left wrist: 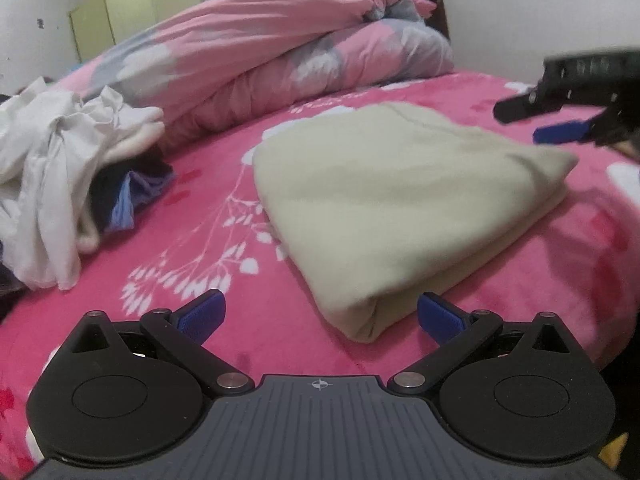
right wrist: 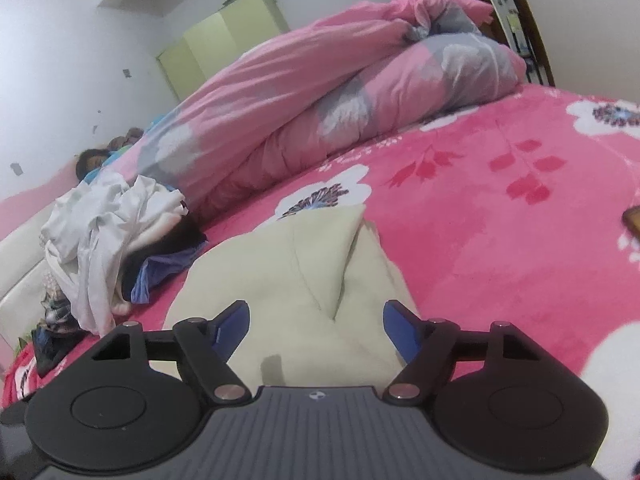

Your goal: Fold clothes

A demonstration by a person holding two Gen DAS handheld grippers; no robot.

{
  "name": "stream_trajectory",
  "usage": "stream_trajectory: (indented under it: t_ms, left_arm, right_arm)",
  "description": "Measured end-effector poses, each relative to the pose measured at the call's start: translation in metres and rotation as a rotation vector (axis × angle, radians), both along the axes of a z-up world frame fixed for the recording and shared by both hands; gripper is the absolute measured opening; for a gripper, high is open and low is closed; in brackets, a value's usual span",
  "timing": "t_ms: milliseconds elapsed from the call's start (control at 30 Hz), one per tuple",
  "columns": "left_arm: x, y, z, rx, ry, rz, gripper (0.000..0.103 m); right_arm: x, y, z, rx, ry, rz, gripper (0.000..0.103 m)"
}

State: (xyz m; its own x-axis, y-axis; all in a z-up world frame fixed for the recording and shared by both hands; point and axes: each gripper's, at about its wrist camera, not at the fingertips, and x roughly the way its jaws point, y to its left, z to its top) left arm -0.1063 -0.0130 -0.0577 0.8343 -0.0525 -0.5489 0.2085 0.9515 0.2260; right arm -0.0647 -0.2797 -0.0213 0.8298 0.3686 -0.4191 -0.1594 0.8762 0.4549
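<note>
A folded cream garment (left wrist: 400,208) lies flat on the pink floral bedspread (left wrist: 192,216). My left gripper (left wrist: 320,316) stands open low over the bed. The garment's near corner sits between its blue pads, which do not touch it. My right gripper (left wrist: 536,122) hovers at the garment's far right edge in the left wrist view. In the right wrist view the right gripper (right wrist: 316,320) is open just above the cream garment (right wrist: 288,264). A raised fold of the cloth lies ahead between its blue pads, and they do not press on it.
A heap of white and dark clothes (left wrist: 60,160) lies at the left of the bed. A rolled pink duvet (left wrist: 280,48) runs along the back. A person's head (right wrist: 90,160) shows beyond the heap. A small brown object (right wrist: 634,220) lies at the right edge.
</note>
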Motion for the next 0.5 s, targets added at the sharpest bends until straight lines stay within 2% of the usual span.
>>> stream_trajectory:
  t_ms: [67,200,500]
  left_arm:
    - [0.004,0.001,-0.005,0.015,0.005,0.035,0.102]
    - [0.001,0.016,0.002,-0.104,-0.03,0.063,0.102]
    - [0.017,0.013,-0.009,-0.13,-0.016,0.066,0.103]
  right_arm:
    - [0.0,0.002,-0.001,0.0,0.002,0.002,0.076]
    - [-0.003,0.006,0.0,-0.022,-0.001,0.012,0.076]
    - [0.003,0.011,0.0,-0.042,0.015,0.008,0.077]
